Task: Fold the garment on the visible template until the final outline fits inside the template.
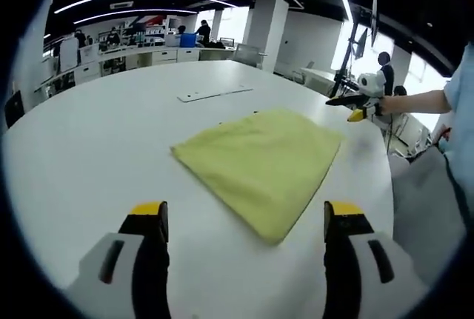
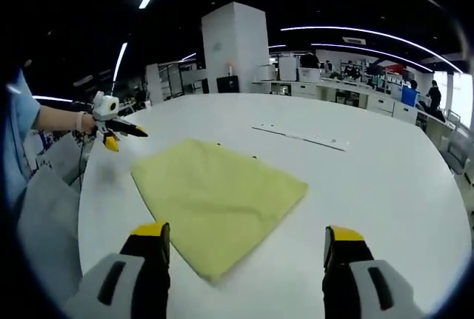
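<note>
A yellow garment (image 1: 259,165) (image 2: 215,195) lies folded into a flat four-sided shape on the white table (image 1: 96,149) (image 2: 385,186). Small dark marks (image 2: 254,157) peek out along its far edge; I cannot make out a template outline. My left gripper (image 1: 244,215) hovers at the garment's near corner, jaws wide apart, holding nothing. In the right gripper view it appears at the left, held in a hand (image 2: 115,130). My right gripper (image 2: 246,234) is open over the opposite near corner, nothing between its jaws. It shows in the left gripper view at the right (image 1: 359,104).
A thin white strip (image 1: 215,94) (image 2: 300,136) lies on the table beyond the garment. The person's blue sleeve (image 2: 15,149) and grey clothing (image 1: 426,200) are at the table edge. Desks, a white pillar (image 2: 237,45) and people stand in the background.
</note>
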